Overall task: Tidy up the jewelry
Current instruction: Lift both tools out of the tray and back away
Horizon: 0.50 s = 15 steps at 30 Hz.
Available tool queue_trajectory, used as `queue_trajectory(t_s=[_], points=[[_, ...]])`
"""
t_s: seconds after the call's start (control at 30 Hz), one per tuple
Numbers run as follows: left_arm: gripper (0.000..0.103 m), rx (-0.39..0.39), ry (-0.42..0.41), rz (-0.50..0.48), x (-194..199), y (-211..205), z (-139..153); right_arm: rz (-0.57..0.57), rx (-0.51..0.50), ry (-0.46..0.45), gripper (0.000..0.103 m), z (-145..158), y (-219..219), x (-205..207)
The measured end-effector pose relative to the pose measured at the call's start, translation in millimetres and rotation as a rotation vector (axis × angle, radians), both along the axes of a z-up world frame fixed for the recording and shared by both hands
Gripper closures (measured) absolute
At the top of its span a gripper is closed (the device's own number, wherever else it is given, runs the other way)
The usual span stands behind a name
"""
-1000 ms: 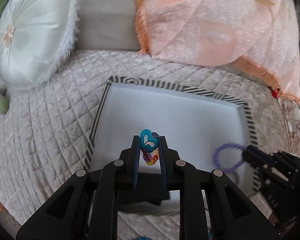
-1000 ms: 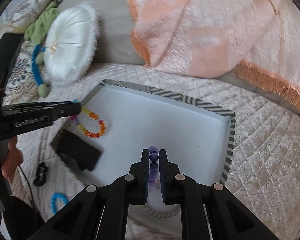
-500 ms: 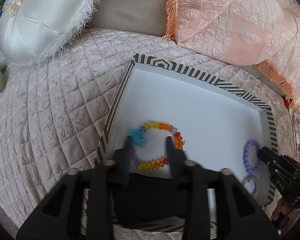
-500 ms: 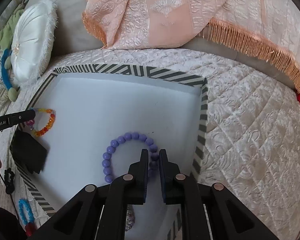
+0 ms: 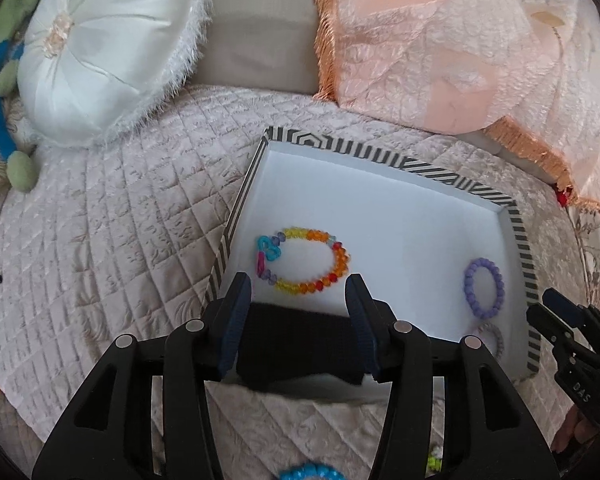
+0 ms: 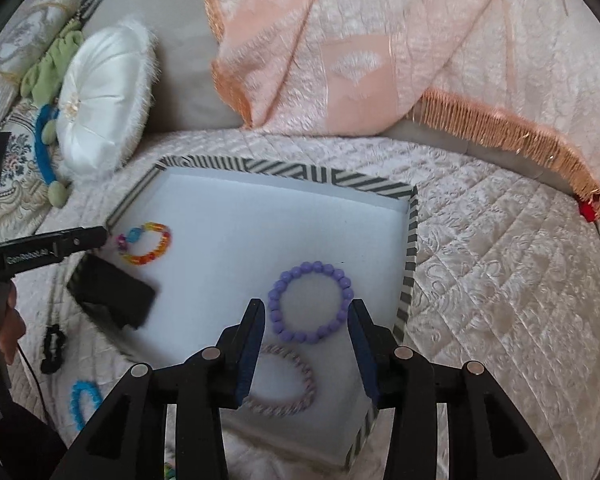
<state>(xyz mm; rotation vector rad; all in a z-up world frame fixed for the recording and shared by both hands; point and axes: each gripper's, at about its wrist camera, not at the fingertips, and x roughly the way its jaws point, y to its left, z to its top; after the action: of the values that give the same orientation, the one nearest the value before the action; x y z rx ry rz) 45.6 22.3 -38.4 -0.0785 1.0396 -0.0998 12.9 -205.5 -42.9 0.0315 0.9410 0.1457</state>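
Note:
A shallow white tray with a striped rim (image 5: 384,156) (image 6: 284,170) rests on a quilted bed. The multicoloured bead bracelet (image 5: 300,258) (image 6: 146,244) lies flat near the tray's left wall, just ahead of my left gripper (image 5: 298,280), whose jaws are opening with nothing between them. The purple bead bracelet (image 6: 310,302) (image 5: 483,288) lies by the right wall, in front of my right gripper (image 6: 306,310), jaws opening, pads clear of it. A pale twisted bracelet (image 6: 282,380) (image 5: 494,336) sits closer, partly behind the right gripper's fingers.
A black box (image 5: 300,348) (image 6: 110,298) sits in the tray's near left corner. On the quilt lie a blue bracelet (image 6: 84,402) (image 5: 310,472) and a black scrunchie (image 6: 53,348). A white round cushion (image 5: 104,52) and a peach fringed throw (image 5: 460,48) lie behind.
Both grippers let go: the multicoloured bracelet and the purple bracelet now lie flat in the tray. Both pairs of jaws have spread wider and drawn back from the bracelets.

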Motion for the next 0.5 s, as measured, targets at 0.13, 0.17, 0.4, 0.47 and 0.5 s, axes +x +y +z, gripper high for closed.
queue_trajectory(t_s=[0.13,0.17,0.4,0.47,0.5], points=[[0.054,0.011,-0.044,-0.014,-22.5,-4.8,16.4,-0.006,0.001,-0.033,0.062,15.5,7.8,-19.6],[0.054,0.013,-0.055,-0.016,-28.2,-5.8,20.2,-0.006,0.002,-0.038,0.062,17.5,8.8,-23.0],[0.054,0.043,-0.133,-0.031,-75.8,-12.1,46.1,-0.015,0.033,-0.085,0.043,41.0,23.2,-61.4],[0.054,0.041,-0.147,-0.032,-86.8,-11.8,49.1,-0.014,0.041,-0.102,0.041,47.7,28.3,-72.2],[0.054,0.045,-0.153,-0.033,-94.3,-12.0,51.3,-0.013,0.039,-0.114,0.041,52.6,32.1,-79.4]])
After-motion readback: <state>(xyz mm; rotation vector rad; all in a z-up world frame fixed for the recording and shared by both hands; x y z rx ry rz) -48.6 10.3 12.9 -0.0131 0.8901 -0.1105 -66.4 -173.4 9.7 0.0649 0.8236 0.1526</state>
